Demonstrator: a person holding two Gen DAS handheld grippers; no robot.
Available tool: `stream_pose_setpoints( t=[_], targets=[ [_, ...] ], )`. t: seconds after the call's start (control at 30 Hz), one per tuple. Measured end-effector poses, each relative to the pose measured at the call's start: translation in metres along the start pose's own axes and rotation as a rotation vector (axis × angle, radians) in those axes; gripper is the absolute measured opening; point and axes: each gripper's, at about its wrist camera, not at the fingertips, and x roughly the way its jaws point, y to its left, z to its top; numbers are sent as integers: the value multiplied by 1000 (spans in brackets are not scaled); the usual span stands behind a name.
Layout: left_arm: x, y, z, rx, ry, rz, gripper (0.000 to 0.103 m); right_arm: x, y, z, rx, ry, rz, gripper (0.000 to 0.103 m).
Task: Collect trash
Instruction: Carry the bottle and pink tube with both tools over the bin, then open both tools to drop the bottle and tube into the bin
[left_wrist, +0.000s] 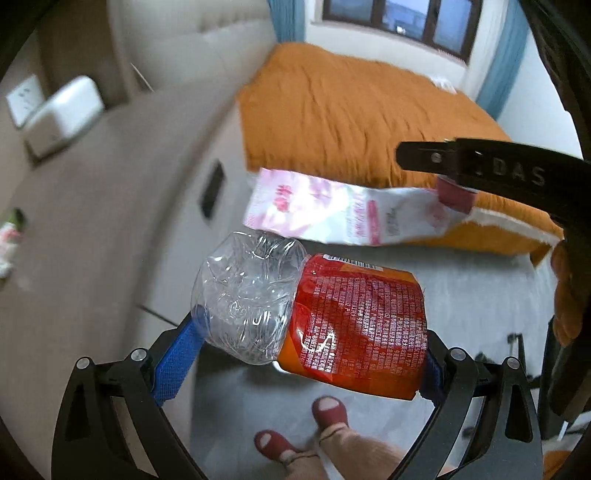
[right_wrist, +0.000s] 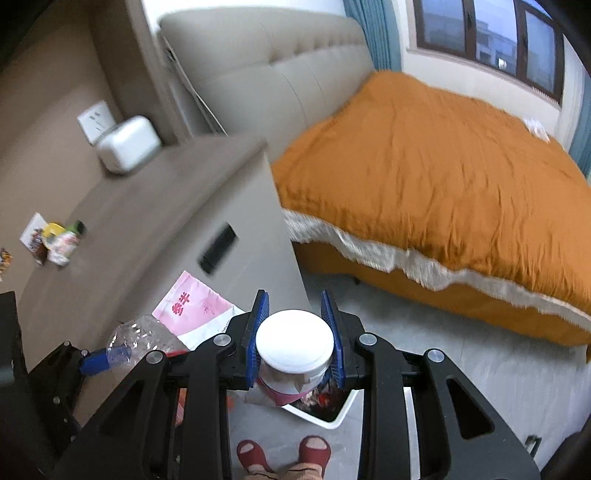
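Left gripper (left_wrist: 295, 332) clamps crinkled clear bottle (left_wrist: 247, 295); right gripper (right_wrist: 295, 332) pinches round white-lidded jar (right_wrist: 294, 341)

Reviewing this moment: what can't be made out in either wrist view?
- Left wrist: the pink-and-white bag's far end, hidden behind the right gripper.
- Right wrist: the white bin below, mostly covered by the white-lidded jar.
- Right wrist: countertop litter, too blurred to identify.

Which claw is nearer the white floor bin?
Right. The right claw, gripping a white-lidded jar, hangs just above the white bin; the left claw, holding a crushed bottle, is off beside it.
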Motion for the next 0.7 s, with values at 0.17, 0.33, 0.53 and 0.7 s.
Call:
stream_pose_setpoints(
  t=[0.17,0.33,0.53,0.7],
  targets=[
    [72,-4,-14,6,87,-35,94,62,-25,-29,57,85,-21,31],
    [152,2,-29,2,166,-55,94,137,-46,-66,104,169,-53,31],
    [242,0,-56,20,240,-115,96,217,-66,-118,133,252,-80,39],
    [321,-1,-102,45,306,-83,98,273,-79,-159,85,283,-118,98]
  ],
)
